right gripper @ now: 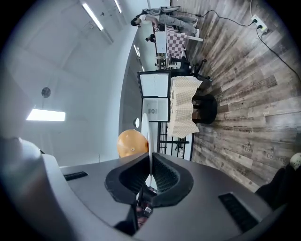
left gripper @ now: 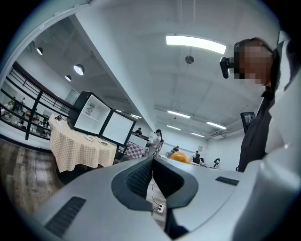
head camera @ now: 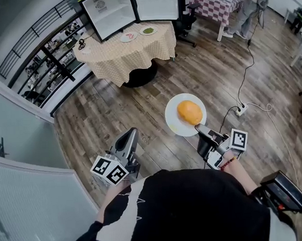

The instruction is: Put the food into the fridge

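Head view: right tool (head camera: pixel 199 127) pinches plate (head camera: pixel 174 117) rim; food (head camera: pixel 189 112) atop.

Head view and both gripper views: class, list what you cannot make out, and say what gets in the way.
Food on the nearer small plate and farther small plate, head view: too small to identify.
Fridge, head view: top cut off by the picture edge.
Orange food, right gripper view: lower part hidden behind the right tongs.
White plate, right gripper view: edge-on, surface unreadable.
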Demonstrator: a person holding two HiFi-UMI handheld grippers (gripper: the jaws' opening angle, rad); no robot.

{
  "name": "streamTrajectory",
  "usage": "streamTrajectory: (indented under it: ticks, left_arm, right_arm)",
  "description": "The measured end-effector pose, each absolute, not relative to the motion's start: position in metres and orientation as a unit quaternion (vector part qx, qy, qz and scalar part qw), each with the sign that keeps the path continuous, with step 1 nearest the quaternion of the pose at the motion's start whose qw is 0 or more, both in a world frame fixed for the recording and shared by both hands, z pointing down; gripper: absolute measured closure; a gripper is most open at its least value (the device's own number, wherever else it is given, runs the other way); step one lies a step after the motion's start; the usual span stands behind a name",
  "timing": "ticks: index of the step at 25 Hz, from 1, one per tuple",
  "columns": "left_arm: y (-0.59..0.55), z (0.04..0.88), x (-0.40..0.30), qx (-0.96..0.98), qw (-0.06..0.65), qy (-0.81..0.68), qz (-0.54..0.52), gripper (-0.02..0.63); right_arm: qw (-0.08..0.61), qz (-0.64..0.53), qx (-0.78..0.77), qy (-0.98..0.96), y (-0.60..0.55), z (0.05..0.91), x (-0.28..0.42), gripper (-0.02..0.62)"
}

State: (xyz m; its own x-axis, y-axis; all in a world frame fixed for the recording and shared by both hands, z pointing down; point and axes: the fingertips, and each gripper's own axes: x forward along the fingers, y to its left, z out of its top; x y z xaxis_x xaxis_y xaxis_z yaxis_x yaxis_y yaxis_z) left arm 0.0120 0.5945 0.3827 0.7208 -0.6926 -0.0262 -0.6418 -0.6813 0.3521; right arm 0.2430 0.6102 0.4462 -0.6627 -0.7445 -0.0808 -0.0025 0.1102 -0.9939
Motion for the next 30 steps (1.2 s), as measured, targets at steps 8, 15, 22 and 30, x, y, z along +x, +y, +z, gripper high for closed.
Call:
streamTrajectory:
  ticks: [8, 15, 22, 30]
  left_arm:
    - [0.543, 0.385, 0.023, 0.903, 0.182, -0.385, -0.061, 0.594]
    - [0.463, 0.393, 0.025, 0.903, 0.203, -0.365, -0.094, 0.594]
    - [0.345, 0.4, 0.009, 0.913, 0.198, -0.346, -0.082, 0.594]
    - [0.204, 0.41, -0.002, 0.925, 0.21, -0.312, -0.055, 0.594]
  right_arm:
    - [0.312, -0.625, -0.282, 0.657, 0.544, 0.449, 0.272, 0.571]
    - [0.319, -0.632, -0.297, 0.641, 0.469, 0.465, 0.276, 0.571]
    - [0.329, -0.64, -0.308, 0.622, 0.363, 0.486, 0.261, 0.571]
    - [0.328, -0.623, -0.304, 0.641, 0.226, 0.477, 0.231, 0.571]
